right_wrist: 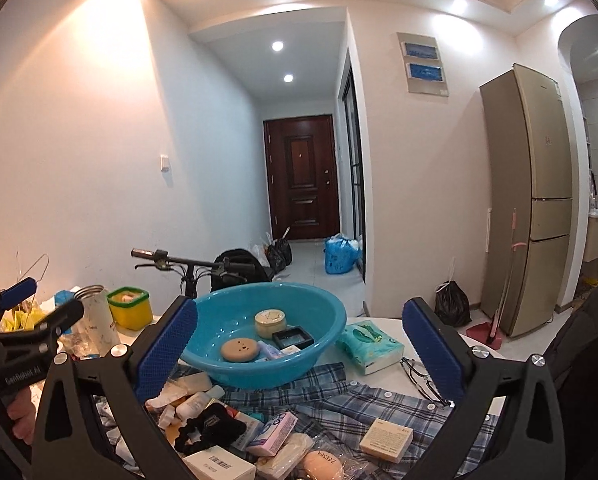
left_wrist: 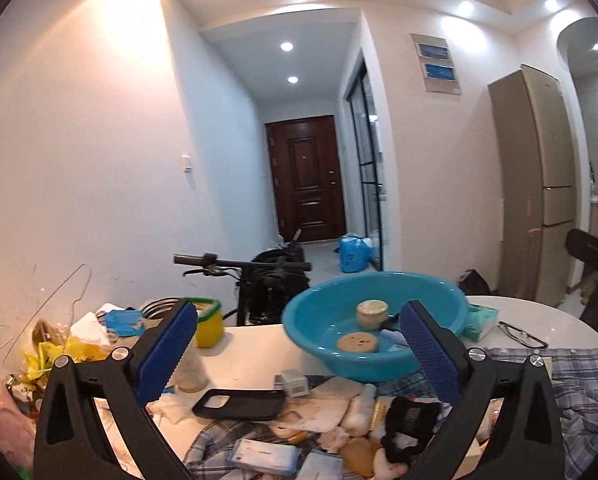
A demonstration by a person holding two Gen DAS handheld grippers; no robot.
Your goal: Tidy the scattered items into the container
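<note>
The white table (right_wrist: 383, 322) carried everything. On it lay a checked blue shirt (right_wrist: 339, 392), and the turquoise basin (right_wrist: 323, 320) stood on the far edge of this cloth. Inside the basin were a round jar (right_wrist: 270, 322), a tan round compact (right_wrist: 239, 349) and a small black tray (right_wrist: 293, 338). A green tissue pack (right_wrist: 369, 345) lay just beside the basin, and eyeglasses (right_wrist: 421, 376) near the pack. In front of the basin the scattered items were heaped: a black phone case (left_wrist: 239, 402), a black scrunchie (right_wrist: 211, 428), a small beige box (right_wrist: 386, 439). The left gripper (left_wrist: 299, 354) was spread wide and empty, the right gripper (right_wrist: 299, 350) also spread, nothing between
</note>
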